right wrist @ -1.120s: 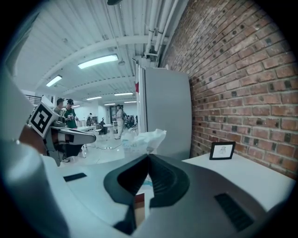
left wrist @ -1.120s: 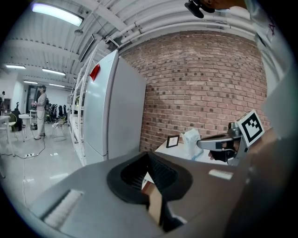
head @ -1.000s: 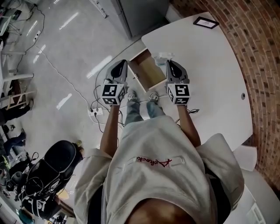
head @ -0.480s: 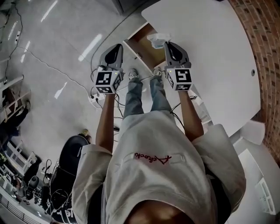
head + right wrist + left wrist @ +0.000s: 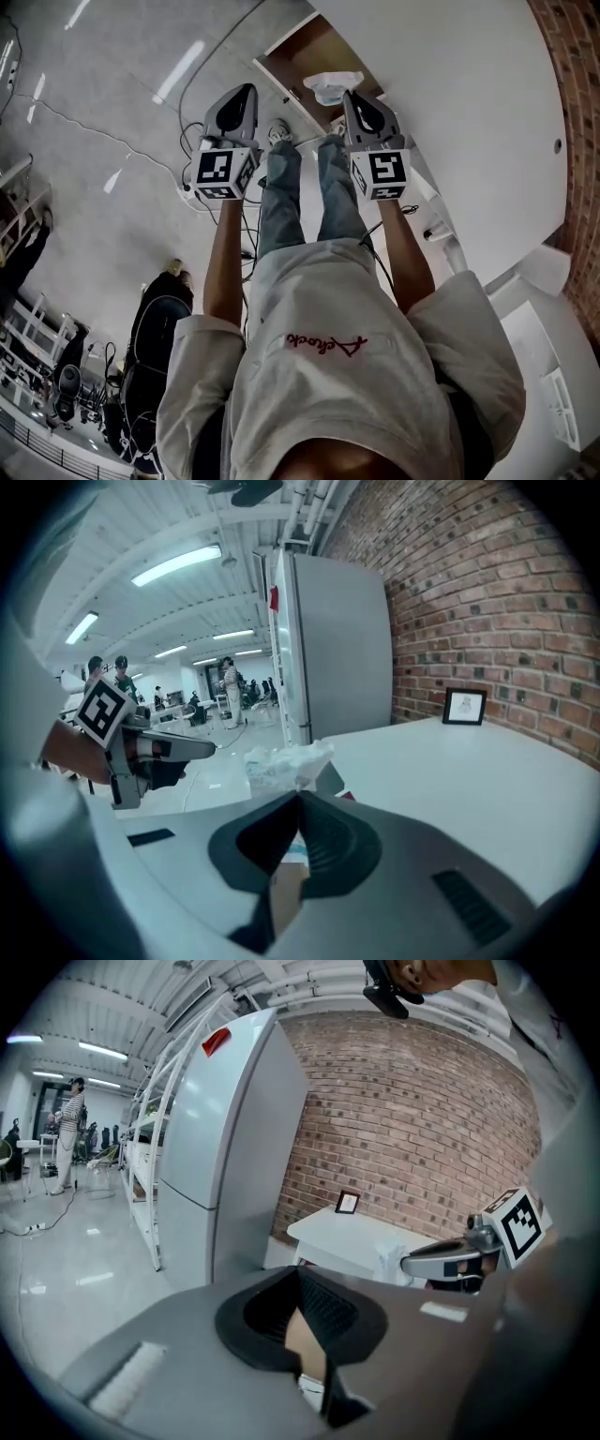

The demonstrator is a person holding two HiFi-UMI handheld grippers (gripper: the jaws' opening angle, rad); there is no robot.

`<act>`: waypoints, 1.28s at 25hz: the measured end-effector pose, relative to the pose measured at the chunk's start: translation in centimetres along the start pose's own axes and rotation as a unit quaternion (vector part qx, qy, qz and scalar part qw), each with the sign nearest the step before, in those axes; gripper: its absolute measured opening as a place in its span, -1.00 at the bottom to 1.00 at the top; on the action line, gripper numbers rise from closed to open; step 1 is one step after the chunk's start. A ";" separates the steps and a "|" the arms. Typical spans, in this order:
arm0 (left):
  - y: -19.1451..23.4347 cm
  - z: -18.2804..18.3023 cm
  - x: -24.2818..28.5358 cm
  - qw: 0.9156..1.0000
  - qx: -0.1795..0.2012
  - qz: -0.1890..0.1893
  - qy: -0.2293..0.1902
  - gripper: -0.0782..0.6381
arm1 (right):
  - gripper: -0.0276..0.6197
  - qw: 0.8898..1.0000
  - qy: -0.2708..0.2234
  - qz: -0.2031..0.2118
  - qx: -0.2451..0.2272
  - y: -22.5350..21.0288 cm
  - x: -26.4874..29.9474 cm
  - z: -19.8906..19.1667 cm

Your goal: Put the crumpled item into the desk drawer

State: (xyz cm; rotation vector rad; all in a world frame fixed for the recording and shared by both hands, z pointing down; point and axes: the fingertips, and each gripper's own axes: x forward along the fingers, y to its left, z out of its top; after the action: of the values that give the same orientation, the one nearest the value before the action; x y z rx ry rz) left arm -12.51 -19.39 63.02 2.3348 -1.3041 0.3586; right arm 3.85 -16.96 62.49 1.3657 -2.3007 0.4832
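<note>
Right gripper (image 5: 350,96): jaws closed, pinching the white crumpled plastic-looking wad (image 5: 333,86) right at the tips. The wad sticks out straight ahead of the fingers, its longer side lying across the jaw line. It hangs over the near end of the open brown-lined desk drawer (image 5: 317,52), just beside the edge of the white rounded desk top (image 5: 459,103); whether it touches the drawer floor I cannot tell. Left gripper (image 5: 249,92): jaws together, nothing between them, off to the drawer's left over the grey floor, so the right one does the job. Likely next: lower it slightly, then release.
</note>
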 end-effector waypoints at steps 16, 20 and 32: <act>0.1 -11.8 1.5 0.998 -0.049 0.019 0.045 -0.76 | -0.87 0.995 0.094 0.015 0.022 -0.4 0.7 -13.7; -0.1 -13.8 2.5 0.997 -0.055 0.019 0.043 -0.76 | -0.87 0.994 0.104 0.020 0.021 -0.7 1.2 -15.8; -0.9 -16.3 3.4 0.997 -0.069 0.013 0.037 -0.76 | -0.87 0.995 0.089 0.031 -0.011 -1.6 8.4 -15.7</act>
State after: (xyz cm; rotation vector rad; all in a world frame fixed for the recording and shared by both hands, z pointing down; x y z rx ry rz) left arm -10.14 -13.46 78.47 2.1714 -1.2822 0.3481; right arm 4.46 -16.13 80.32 1.1931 -2.2004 0.5725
